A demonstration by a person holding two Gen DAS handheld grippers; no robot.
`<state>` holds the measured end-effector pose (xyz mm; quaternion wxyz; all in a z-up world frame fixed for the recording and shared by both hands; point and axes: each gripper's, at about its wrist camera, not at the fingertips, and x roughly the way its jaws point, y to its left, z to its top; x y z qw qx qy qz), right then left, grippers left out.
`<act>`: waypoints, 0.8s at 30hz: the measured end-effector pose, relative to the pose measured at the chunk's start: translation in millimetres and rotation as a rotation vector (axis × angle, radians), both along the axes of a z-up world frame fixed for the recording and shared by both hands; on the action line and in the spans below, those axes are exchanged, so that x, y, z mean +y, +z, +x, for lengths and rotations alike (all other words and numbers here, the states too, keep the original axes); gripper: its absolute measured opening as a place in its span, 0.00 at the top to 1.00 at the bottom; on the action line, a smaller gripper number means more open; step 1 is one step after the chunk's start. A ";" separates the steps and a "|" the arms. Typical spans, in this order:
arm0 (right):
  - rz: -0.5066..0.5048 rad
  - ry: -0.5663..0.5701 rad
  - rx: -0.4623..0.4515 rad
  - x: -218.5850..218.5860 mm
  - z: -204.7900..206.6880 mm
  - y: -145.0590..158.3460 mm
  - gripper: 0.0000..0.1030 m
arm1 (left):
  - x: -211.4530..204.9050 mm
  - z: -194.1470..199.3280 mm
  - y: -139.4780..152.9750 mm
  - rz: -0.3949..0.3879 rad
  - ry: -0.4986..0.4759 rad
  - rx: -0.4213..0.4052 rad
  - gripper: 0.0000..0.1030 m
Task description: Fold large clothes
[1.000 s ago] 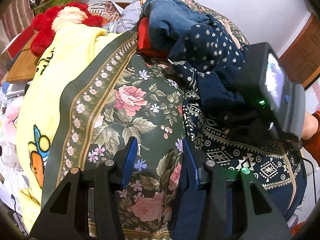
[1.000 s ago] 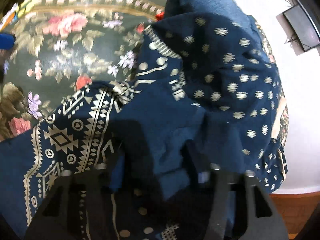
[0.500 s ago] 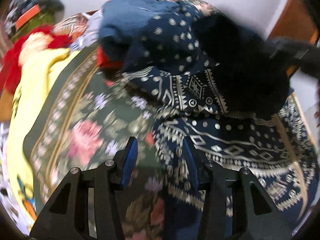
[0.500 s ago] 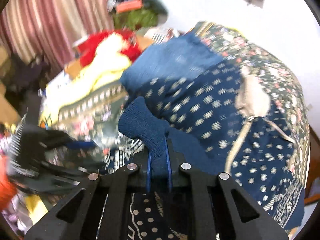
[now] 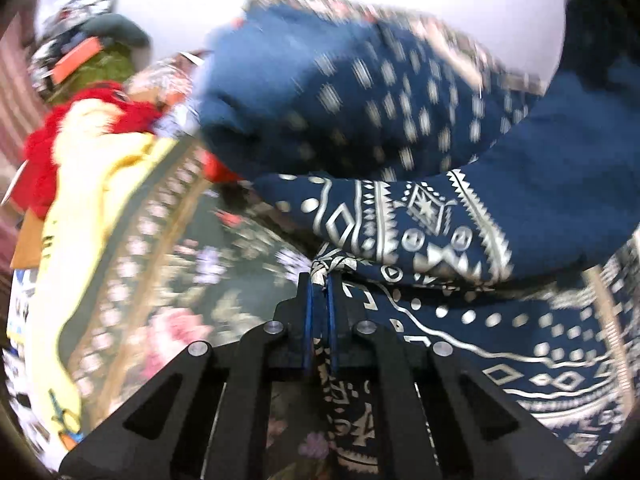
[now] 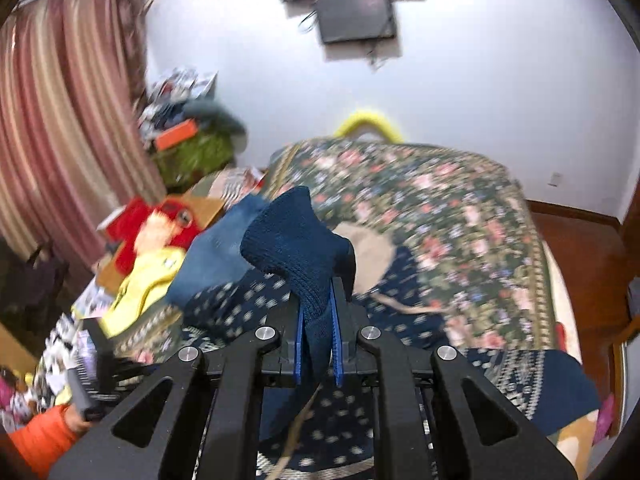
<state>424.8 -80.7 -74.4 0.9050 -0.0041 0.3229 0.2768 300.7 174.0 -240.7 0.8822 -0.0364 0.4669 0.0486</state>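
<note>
L gripper [image 5: 320, 292] was clamped tight on a bunched hem of the navy garment [image 5: 420, 232], the part w/ silver geometric print; blue pads nearly met w/ cloth pinched between. From that pinch the printed band ran toward 2 o'clock in the L wrist view, folded over itself, w/ more of the same print spread flat beneath at 4 o'clock. The dotted navy part bulged at 12 o'clock, blurred. The garment lay on a floral bedspread [image 5: 180, 280], dark green w/ pink roses, which filled the view from 7 to 10 o'clock. A yellow blanket [image 5: 80, 208] sat along the bedspread's edge at 9 o'clock, w/ a red plush thing [image 5: 40, 152] beyond it at 10.

R gripper [image 6: 318, 304] was shut on a plain knit navy part of the same garment, prob. a cuff or sleeve end; a lump of it stood up past the fingertips toward 12 o'clock. Below and around, at 6 to 8 o'clock in the R wrist view, hung the dotted fabric. The bedspread stretched away toward 1 to 3 o'clock. An orange sleeve [image 6: 40, 436] showed at 8 o'clock, by a dark blurred device. Striped curtain [image 6: 60, 140] at 10, a dark wall-mounted screen [image 6: 348, 0] at 12.
</note>
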 end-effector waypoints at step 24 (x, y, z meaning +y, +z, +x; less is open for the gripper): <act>0.009 -0.199 0.453 -115.4 9.4 -161.3 0.91 | 8.9 -37.8 -22.1 -0.039 0.196 0.065 0.93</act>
